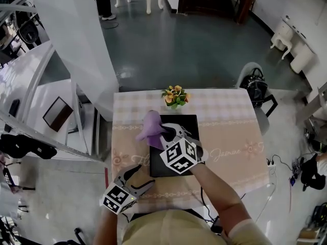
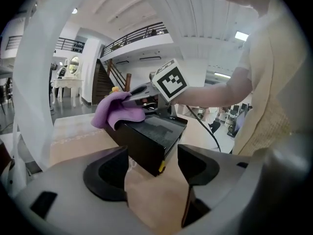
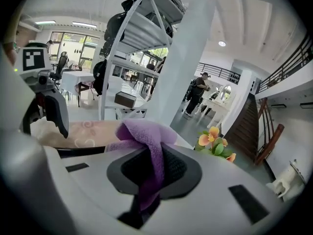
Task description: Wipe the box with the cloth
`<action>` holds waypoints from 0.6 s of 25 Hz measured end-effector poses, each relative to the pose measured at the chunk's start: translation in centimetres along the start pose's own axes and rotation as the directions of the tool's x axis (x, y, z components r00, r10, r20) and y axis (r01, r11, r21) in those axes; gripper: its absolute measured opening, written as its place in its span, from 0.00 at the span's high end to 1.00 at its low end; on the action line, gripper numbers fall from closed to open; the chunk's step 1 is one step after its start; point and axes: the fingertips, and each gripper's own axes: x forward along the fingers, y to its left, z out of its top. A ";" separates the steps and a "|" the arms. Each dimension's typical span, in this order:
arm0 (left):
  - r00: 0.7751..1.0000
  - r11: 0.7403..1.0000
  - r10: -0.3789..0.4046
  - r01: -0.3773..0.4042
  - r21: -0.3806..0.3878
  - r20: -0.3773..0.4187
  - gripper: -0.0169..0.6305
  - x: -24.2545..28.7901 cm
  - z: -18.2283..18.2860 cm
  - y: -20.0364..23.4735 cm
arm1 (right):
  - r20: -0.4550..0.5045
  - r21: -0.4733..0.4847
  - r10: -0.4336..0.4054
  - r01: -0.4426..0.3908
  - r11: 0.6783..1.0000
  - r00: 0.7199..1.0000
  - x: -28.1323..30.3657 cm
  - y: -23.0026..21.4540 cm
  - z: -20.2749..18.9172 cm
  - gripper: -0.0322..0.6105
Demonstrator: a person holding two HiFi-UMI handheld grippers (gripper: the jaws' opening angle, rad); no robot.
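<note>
Purple cloth point(image 1: 151, 126) is pinched tight in the right gripper point(image 1: 166, 130), jaws closed on a fold with the rest bunched out front, so the soft bulk meets the surface and not the hard fingers. It sits over the upper left corner of the black box point(image 1: 186, 124), which lies flat in the middle of the table point(image 1: 230, 137), dead centre of the head view, with flowers point(image 1: 175, 96) just beyond its far edge. Down at the lower left hovers the left gripper point(image 1: 139, 176), jaws spread wide and empty. Its own view shows why: the box's near corner stands in line with the gap, touched by neither pad. That looks like a bracing hand lining up, I'd say, to clamp the box so it can't skid while the cloth drags across the lid. Wiping seems barely begun, since most of the dark top is bare. One risk to watch: the box could slide toward the flowers if the swipe lands before the left gripper has hold.
</note>
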 end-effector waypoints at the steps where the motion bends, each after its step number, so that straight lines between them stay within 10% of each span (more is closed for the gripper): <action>1: 1.000 1.000 0.003 -0.002 0.014 -0.011 0.49 0.2 -0.1 -0.1 | -0.009 -0.002 -0.004 0.004 1.000 1.000 -0.1 -0.2 -0.3 0.86; 15: 1.000 0.999 0.016 -0.016 0.036 -0.012 0.50 1.7 -0.4 -0.4 | -0.105 0.135 -0.127 0.141 0.981 0.986 -4.5 -5.0 -5.9 0.86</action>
